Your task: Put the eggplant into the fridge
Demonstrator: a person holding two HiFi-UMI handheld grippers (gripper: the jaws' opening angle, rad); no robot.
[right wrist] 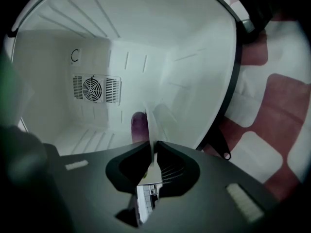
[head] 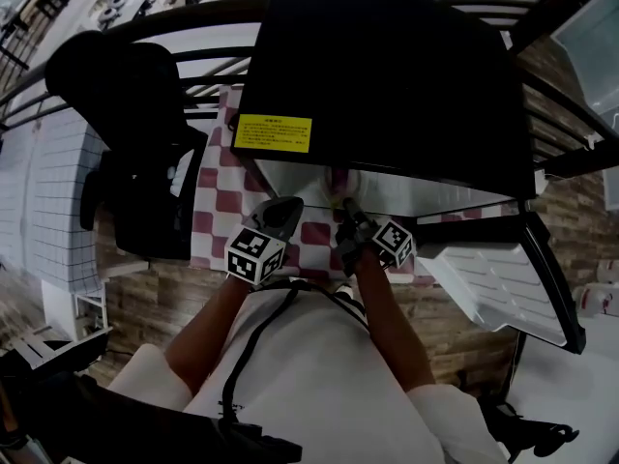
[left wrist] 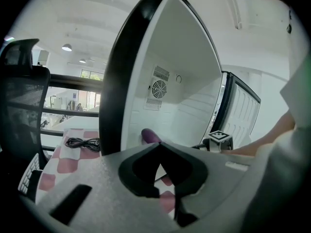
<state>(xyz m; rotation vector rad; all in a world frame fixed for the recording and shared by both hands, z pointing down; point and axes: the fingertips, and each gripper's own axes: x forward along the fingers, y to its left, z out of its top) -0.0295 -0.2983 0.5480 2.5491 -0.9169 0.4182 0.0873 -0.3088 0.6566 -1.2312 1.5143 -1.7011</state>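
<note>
Right gripper [right wrist: 152, 147] is pinched shut on thin clear film [right wrist: 152, 123] that seems to wrap the eggplant [right wrist: 138, 125]; left gripper [left wrist: 164, 192], narrowly parted and empty, hangs outside the fridge [right wrist: 194, 81]; I'd settle the load on the fridge floor, release, then back straight out; the eggplant, dark purple and round-ended, is inside the fridge, short of its rear fan grille [right wrist: 92, 89].

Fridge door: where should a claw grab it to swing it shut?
The fridge door stands wide open, white ribbed inside showing. Probably grip its free edge, the one farthest from the fridge: it looks thin enough for a claw. Come from that outer end; far from the hinge, it should swing easily.
</note>
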